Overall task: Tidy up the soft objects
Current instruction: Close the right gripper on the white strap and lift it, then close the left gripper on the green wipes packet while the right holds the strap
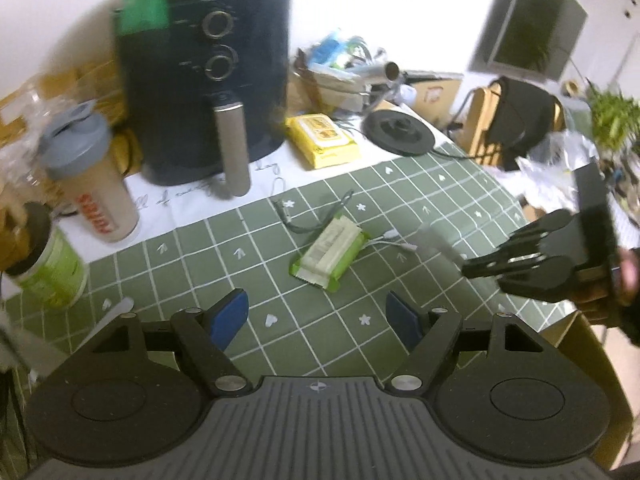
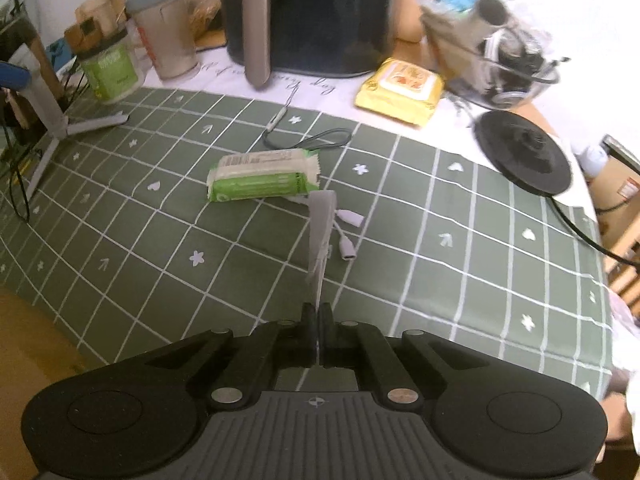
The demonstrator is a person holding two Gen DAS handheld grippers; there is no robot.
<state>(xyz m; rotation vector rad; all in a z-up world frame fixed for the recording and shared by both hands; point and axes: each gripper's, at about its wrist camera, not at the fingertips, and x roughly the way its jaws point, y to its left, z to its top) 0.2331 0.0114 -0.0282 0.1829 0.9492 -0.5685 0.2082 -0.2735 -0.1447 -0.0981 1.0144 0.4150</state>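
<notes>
**Grey strip pinched in the right gripper, wipes packs on the table**

A thin grey strip (image 2: 321, 232), soft and limp, is clamped at its near end between the pressed-together fingers of the right gripper (image 2: 319, 320) and reaches forward over the green checked tablecloth (image 2: 460, 280). What the strip is made of cannot be told. In the left wrist view it shows only as a pale blur just ahead of the right gripper (image 1: 470, 268), which comes in from the right edge.

Just beyond the strip's far end lies a green pack of wipes (image 2: 260, 178), flat on the cloth near the middle of the table. A white cable (image 2: 346, 236) with small plugs lies beside the strip, and a dark looped cord (image 2: 316, 140) lies just behind the green pack.

The left gripper (image 1: 318, 320) hangs above the cloth on the near side of the green pack (image 1: 330, 252), its blue-padded fingers spread wide with nothing between them.

Farther back, on the white part of the cloth, a yellow pack of wipes (image 2: 400, 90) lies beside a black air fryer (image 2: 312, 12). A round black kettle base (image 2: 524, 156) sits to the right. To the left stand a shaker bottle (image 2: 164, 24) and a green-labelled jar (image 2: 110, 68), close together.
</notes>
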